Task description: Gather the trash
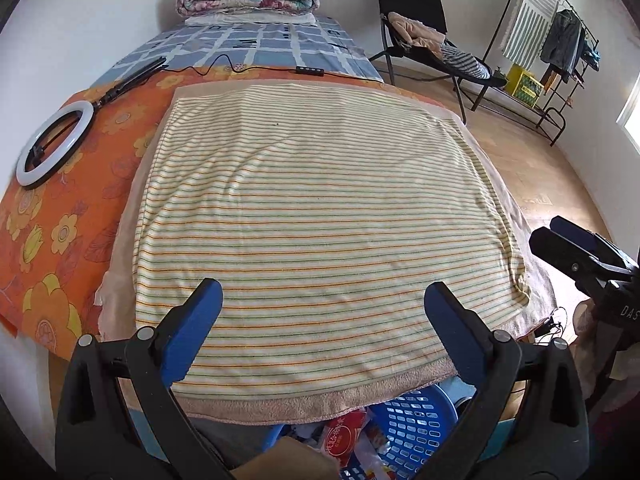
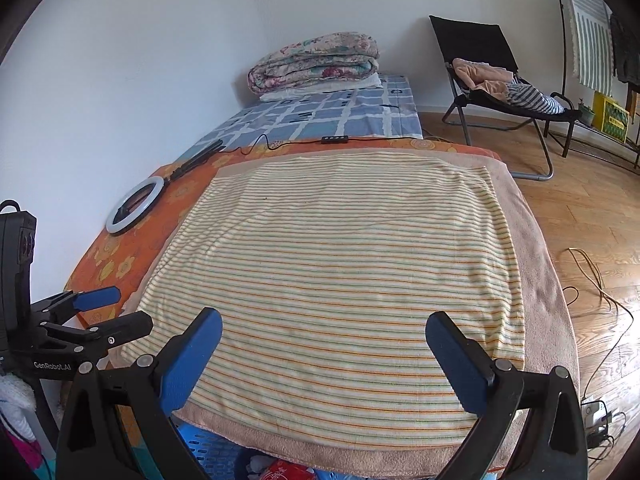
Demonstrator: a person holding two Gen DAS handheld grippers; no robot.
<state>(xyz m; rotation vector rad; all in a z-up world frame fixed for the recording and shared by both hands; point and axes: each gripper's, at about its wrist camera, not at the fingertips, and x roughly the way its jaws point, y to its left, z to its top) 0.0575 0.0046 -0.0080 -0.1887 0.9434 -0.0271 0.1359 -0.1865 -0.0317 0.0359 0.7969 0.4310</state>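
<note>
Above striped towel (image 1: 312, 208), left gripper (image 1: 322, 304) and right gripper (image 2: 324, 334) gape wide, empty.

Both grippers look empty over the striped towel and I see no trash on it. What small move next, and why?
Probably tilt the left hand-held gripper down toward the blue basket below the towel's near edge: the red wrapper sits there, and both it and the right hand-held gripper are open, holding nothing.

Towel (image 1: 312, 216) lies on bed (image 1: 60, 240); ring light (image 1: 54, 144) on bed to its left. Basket (image 1: 416, 432) below towel's near edge. Chair (image 1: 416, 36) right of bed, far end.
</note>
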